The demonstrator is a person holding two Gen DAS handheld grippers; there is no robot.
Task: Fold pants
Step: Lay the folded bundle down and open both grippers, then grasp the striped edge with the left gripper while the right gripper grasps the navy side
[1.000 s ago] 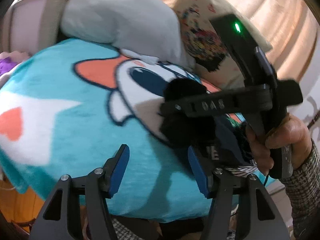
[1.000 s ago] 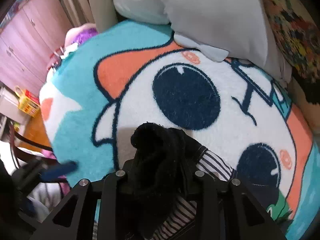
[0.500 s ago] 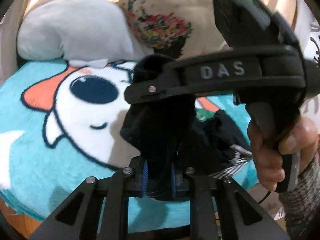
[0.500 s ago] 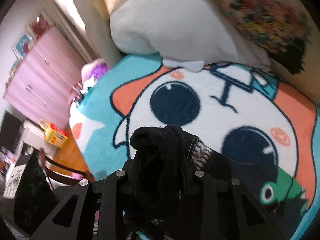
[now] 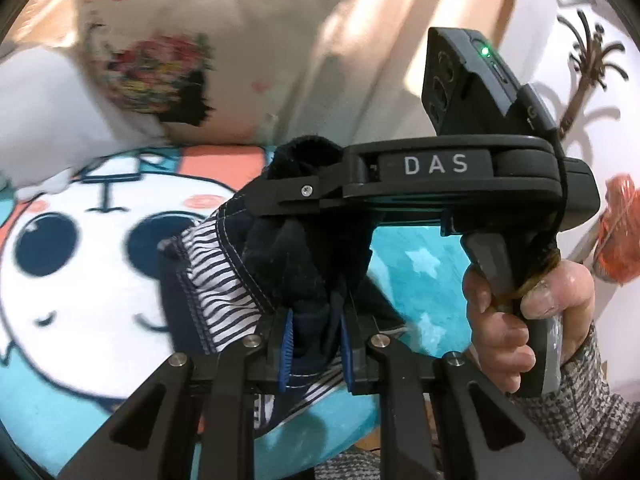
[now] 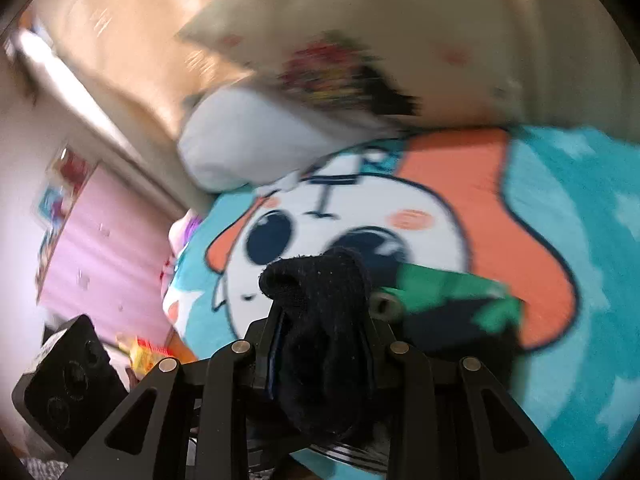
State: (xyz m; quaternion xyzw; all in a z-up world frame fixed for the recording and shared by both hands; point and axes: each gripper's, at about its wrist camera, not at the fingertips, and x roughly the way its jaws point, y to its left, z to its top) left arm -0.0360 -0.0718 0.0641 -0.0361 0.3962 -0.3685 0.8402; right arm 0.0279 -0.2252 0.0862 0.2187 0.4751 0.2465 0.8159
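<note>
Both black two-finger grippers are clamped on the same garment: the left gripper (image 5: 316, 354) has its blue-padded fingers (image 5: 285, 350) pinched together on a bunched edge of the dark navy pants with striped lining (image 5: 280, 256), and the right gripper (image 6: 322, 344) grips a thick dark wad of that fabric poking up between its fingers. The pants hang lifted between the two tools, above the turquoise plush blanket with a white cartoon face and orange patches (image 5: 80, 272). Only the left wrist view shows the right gripper from the side, its body lettered DAS, a green light lit on top, and the bare hand (image 5: 516, 320) wrapped round its handle with a grey knitted sleeve (image 5: 576, 408) behind. Only the right wrist view shows the pink cupboard front (image 6: 100, 248) off to the left and a green print (image 6: 444, 288) on the garment. A beige pillow with a colourful floral print (image 5: 192, 48) and a pale grey cushion (image 6: 240, 148) lie at the head of the blanket. The right view is heavily blurred, its pads buried in cloth, and the lower pants are cut off.
</note>
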